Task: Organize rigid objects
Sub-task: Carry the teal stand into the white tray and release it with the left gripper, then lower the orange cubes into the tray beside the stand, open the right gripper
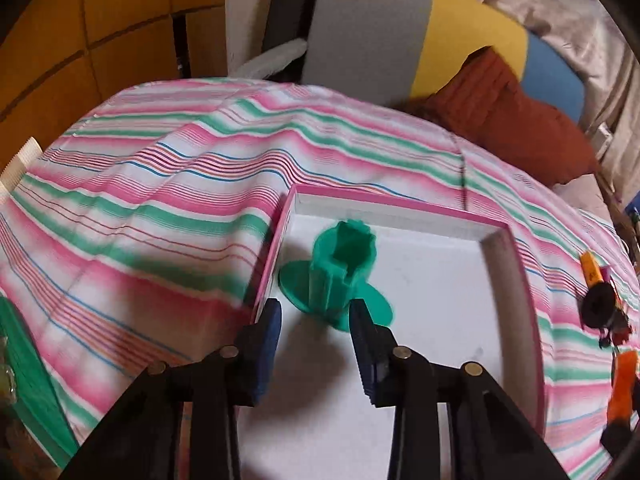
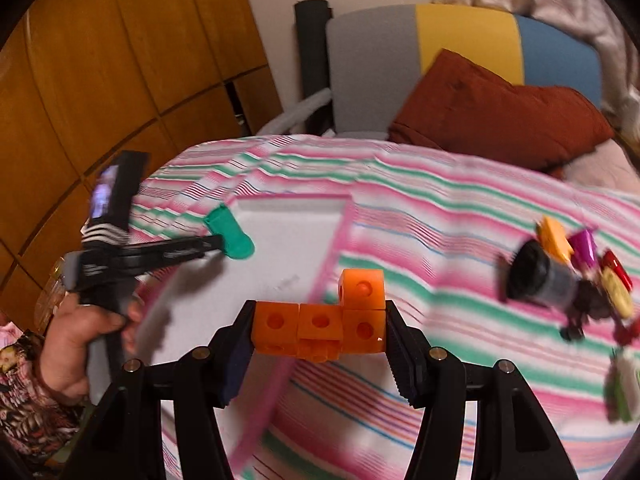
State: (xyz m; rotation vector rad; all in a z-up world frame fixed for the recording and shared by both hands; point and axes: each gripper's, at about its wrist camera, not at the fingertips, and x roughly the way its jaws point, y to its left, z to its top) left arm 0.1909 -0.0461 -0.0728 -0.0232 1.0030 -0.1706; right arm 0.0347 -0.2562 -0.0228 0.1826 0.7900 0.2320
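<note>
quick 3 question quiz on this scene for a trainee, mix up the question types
1. True or false: the right gripper is shut on the orange block piece.
2. Where does the green flanged piece rest? A) on the striped cloth B) in the pink-rimmed tray C) on the brown cushion
3. Fill in: the left gripper has its pads ____ the green piece.

Key: 1 true. 2 B. 3 apart from, so it is open.

Soft, even indoor light, heavy fisheye bending with dark corners, motion blur across both views.
</note>
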